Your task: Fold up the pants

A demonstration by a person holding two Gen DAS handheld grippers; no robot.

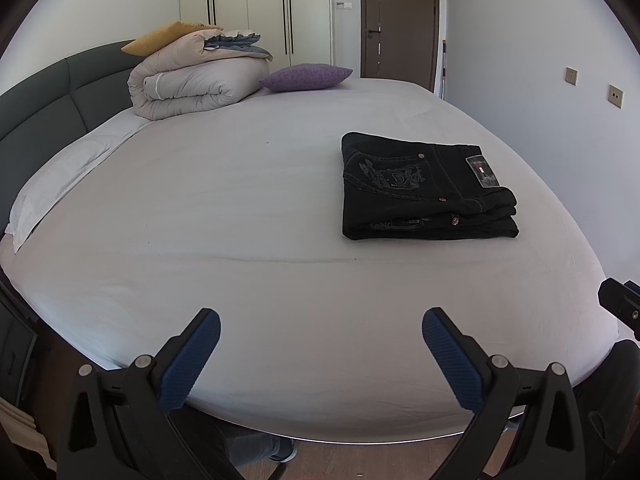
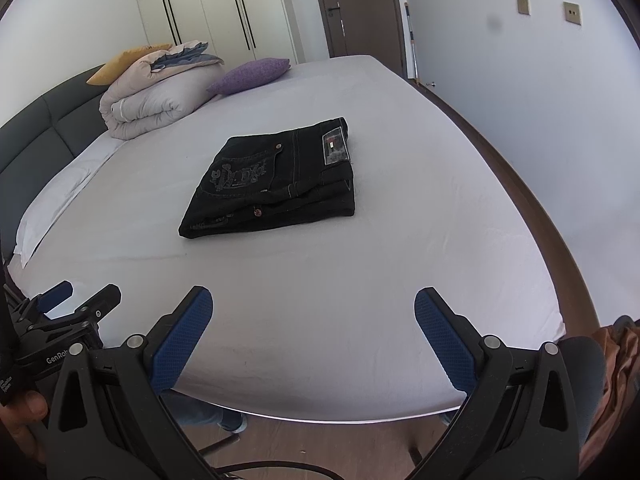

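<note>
**Folded black pants on the bed, both claws wide and empty**

At the bottom of the left wrist view, the left claw stands with its blue-padded fingers spread far apart, holding nothing, above the near edge of the bed. The right wrist view shows the same for the right claw: fingers splayed wide, nothing between them. In that view the left claw also shows at the lower left edge of the frame, with part of a hand beneath it. A strip of wooden floor shows under the bed's edge at the bottom of the frame.

Farther in, the pants lie folded into a compact dark rectangle on the pale sheet, apart from both claws. They sit right of centre in the left view and near the middle of the right view. A back pocket with embroidery and a waistband label face up.

Toward the upper left of both frames, a rolled duvet rests against the dark headboard, with a yellow pillow behind it and a purple pillow just to its right. Beyond stand white wardrobe doors and a brown door.
</note>
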